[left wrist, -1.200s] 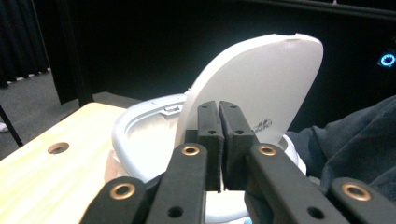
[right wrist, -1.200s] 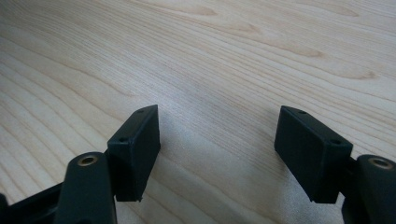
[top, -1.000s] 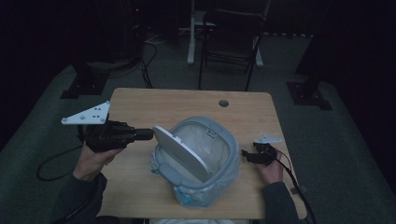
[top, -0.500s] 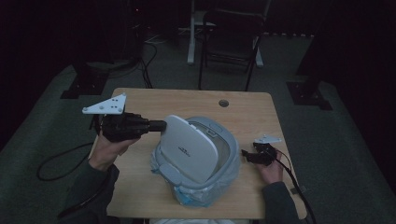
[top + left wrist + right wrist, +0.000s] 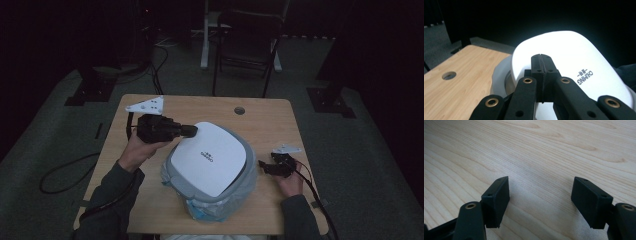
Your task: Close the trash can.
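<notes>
A small grey waste bin [image 5: 250, 174] with a pale plastic liner [image 5: 210, 211] stands in the middle of the wooden table [image 5: 280, 122]. Its white lid [image 5: 210, 157] [image 5: 576, 55] lies flat on top, with dark lettering on it. My left gripper [image 5: 192, 131] [image 5: 541, 56] is shut with nothing between its jaws, and its tips sit at the lid's upper-left corner. To the right of the bin, my right gripper [image 5: 262, 167] [image 5: 540, 195] rests low over the table with its jaws wide apart, holding nothing.
A round cable hole [image 5: 239, 110] [image 5: 449, 75] sits near the table's far edge. A black chair [image 5: 247, 37] stands beyond the table. Dark stand bases [image 5: 332, 100] lie on the floor at both sides. A cable [image 5: 65, 172] trails off the left.
The white lid, tilted up on edge a second ago, has swung down flat onto the bin. My left gripper moved right along with it. The right gripper stayed still.
</notes>
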{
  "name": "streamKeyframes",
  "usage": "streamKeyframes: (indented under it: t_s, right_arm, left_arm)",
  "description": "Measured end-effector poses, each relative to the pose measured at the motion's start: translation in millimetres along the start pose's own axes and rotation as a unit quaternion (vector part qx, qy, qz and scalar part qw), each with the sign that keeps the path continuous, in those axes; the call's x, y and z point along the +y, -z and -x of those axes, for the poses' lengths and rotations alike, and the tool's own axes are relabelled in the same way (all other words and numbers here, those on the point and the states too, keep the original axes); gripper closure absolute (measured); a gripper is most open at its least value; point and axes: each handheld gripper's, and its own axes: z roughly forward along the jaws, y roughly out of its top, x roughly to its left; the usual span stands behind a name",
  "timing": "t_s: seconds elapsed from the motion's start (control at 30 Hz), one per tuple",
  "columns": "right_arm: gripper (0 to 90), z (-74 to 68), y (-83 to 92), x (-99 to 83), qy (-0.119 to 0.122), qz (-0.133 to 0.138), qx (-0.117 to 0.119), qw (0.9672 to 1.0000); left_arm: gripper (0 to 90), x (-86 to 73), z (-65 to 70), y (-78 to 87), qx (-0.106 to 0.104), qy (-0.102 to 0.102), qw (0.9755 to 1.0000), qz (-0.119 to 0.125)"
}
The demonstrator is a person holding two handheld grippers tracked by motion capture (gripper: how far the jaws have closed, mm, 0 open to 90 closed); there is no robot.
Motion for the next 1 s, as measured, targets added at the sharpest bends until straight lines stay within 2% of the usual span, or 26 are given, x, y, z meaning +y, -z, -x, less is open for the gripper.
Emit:
streamKeyframes:
  t_s: [0.2,0.3,0.33,0.37,0.53,0.73,0.83,0.9,0.93,1.0]
  right_arm:
    - [30.1,-0.1,0.0,0.0,0.000,0.000,0.000,1.0000]
    - [30.1,0.0,0.0,0.0,0.000,0.000,0.000,1.0000]
    - [30.1,0.0,0.0,0.0,0.000,0.000,0.000,1.0000]
    - [30.1,-0.1,0.0,0.0,0.000,0.000,0.000,1.0000]
    - [30.1,-0.1,0.0,0.0,0.000,0.000,0.000,1.0000]
    - [30.0,-0.3,0.0,-0.1,0.000,0.000,0.000,1.0000]
    - [30.0,-0.4,0.0,-0.1,0.000,0.000,0.000,1.0000]
    - [30.0,-0.4,0.0,-0.1,0.000,0.000,0.000,1.0000]
    - [30.0,-0.4,0.0,-0.1,0.000,0.000,0.000,1.0000]
    - [29.9,-0.3,0.0,0.0,0.000,0.000,0.000,1.0000]
  left_arm:
    - [90.0,0.4,-4.8,-14.7,-0.004,0.007,0.9997,-0.022]
    - [90.0,-0.5,-6.6,-24.1,-0.001,0.009,0.9988,-0.048]
    - [90.0,-1.3,-7.4,-26.7,-0.007,0.012,0.9986,-0.052]
    - [90.0,-1.1,-8.5,-27.5,-0.016,0.016,0.9984,-0.052]
    - [90.0,2.6,-9.4,-31.5,-0.018,0.026,0.9969,-0.072]
    - [90.0,3.5,-8.8,-34.4,-0.018,0.032,0.9964,-0.077]
    - [90.0,4.8,-6.1,-35.6,-0.014,0.019,0.9966,-0.079]
    - [90.0,4.8,-6.1,-35.6,-0.014,0.019,0.9966,-0.079]
    - [90.0,4.6,-3.8,-35.0,-0.011,0.003,0.9972,-0.074]
    - [90.0,2.4,-4.4,-31.2,-0.008,0.000,0.9982,-0.060]
